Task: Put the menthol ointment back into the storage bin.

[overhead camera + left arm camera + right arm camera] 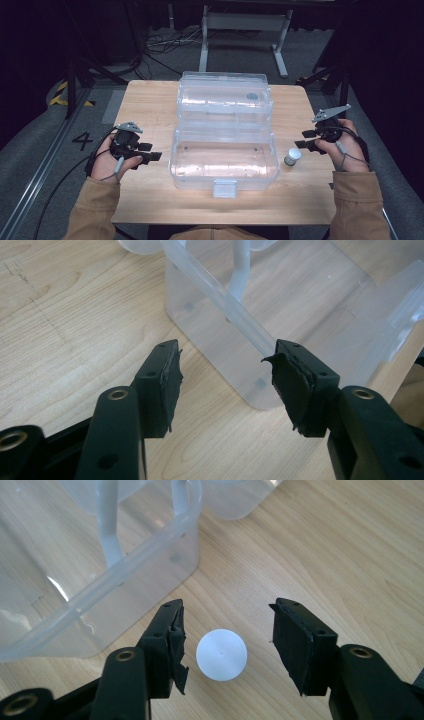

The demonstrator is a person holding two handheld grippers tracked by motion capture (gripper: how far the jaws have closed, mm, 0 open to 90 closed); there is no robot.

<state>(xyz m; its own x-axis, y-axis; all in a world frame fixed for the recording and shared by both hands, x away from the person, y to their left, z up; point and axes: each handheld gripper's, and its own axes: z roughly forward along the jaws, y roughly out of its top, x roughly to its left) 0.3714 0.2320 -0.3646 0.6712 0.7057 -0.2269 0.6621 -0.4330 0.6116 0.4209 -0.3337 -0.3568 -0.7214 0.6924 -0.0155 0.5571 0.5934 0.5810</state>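
Wooden desk (150, 107) on grey floor (30, 150), dark room. Clear box (223, 162) mid-desk, lid (225, 95) thrown back; inside looks bare. Small white-capped jar (293, 157) stands near right edge. Left gripper (150, 151) gapes, empty, beside box. Right gripper (303, 138) spread wide, empty, straddling jar.

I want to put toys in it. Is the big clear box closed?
No, the clear box sits open on the table, its lid tipped back behind it.

A black numeral "4" (82, 140) on the grey floor (35, 150) left of the table.
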